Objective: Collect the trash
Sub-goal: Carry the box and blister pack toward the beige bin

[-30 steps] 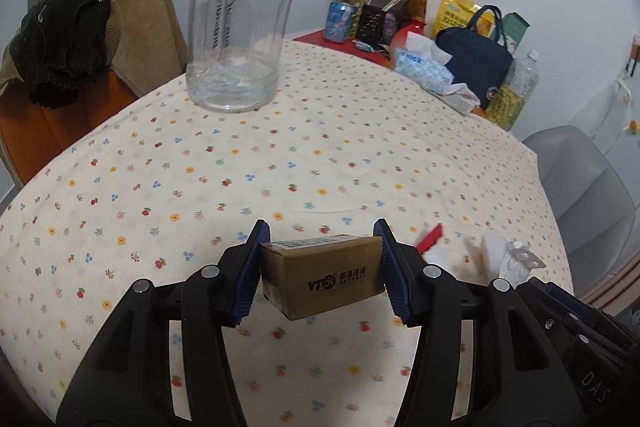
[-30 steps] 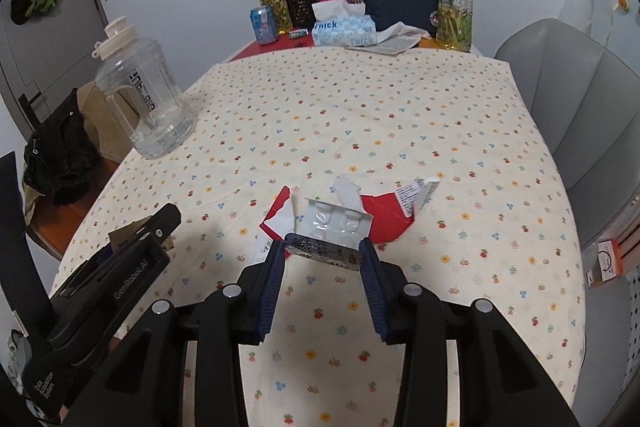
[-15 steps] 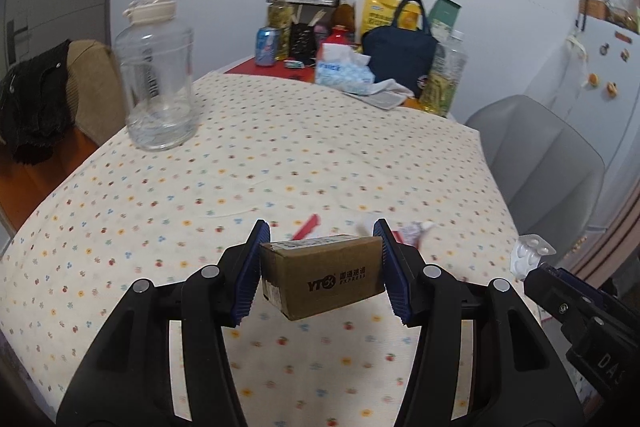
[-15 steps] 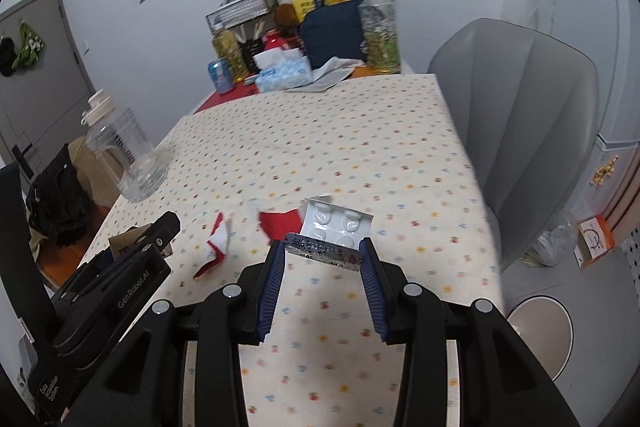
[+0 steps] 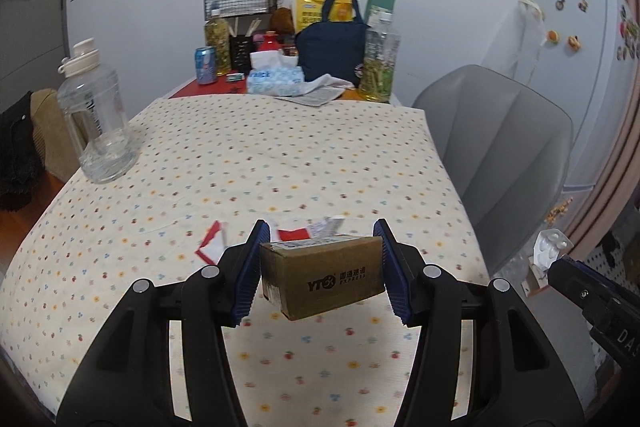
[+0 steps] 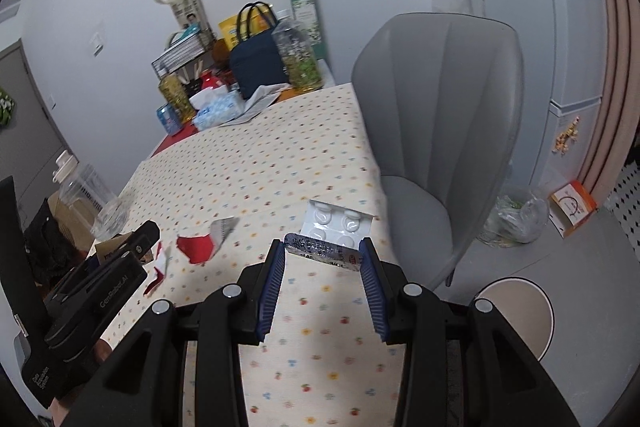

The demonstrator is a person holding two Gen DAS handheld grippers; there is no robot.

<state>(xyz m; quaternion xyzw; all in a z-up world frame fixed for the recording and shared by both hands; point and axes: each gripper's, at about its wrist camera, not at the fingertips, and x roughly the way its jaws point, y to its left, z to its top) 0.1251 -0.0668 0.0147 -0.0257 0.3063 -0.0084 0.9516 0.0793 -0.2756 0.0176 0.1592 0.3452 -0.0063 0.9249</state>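
Cardboard fills the near view from our left hand: we pinch a small brown cardboard parcel box (image 5: 322, 277) with printed black lettering between the two blue ribbed pads of our left gripper (image 5: 321, 269), both pads pressed flat on its ends, and it hangs clear above the cloth. In our right hand, our right gripper (image 6: 323, 269) clamps a crumpled silver foil blister pack (image 6: 334, 227) of white tablets by its near edge, so the pack stands up tilted past the pad tips, over the right edge of the table. Just beyond the box, on the cream tablecloth dotted with small fruit prints (image 5: 248, 163), we see loose trash lying flat: a red and white torn paper wrapper (image 5: 212, 243) to the left, and a second red scrap with a printed white slip (image 6: 202, 241) close beside it. Further back on the left edge stands a large clear plastic water jug with a cream cap (image 5: 94, 115), upright. To the right of the table sits a grey padded chair (image 6: 438, 99), and on the floor below it we see a round white bin lid with a dark rim (image 6: 520, 315) and a clear plastic bag (image 6: 514, 215). At the far end of the table a navy fabric tote bag (image 5: 330, 47), a blue tissue pack (image 5: 274, 79) and a tall clear bottle (image 5: 380, 57) crowd against the white wall.
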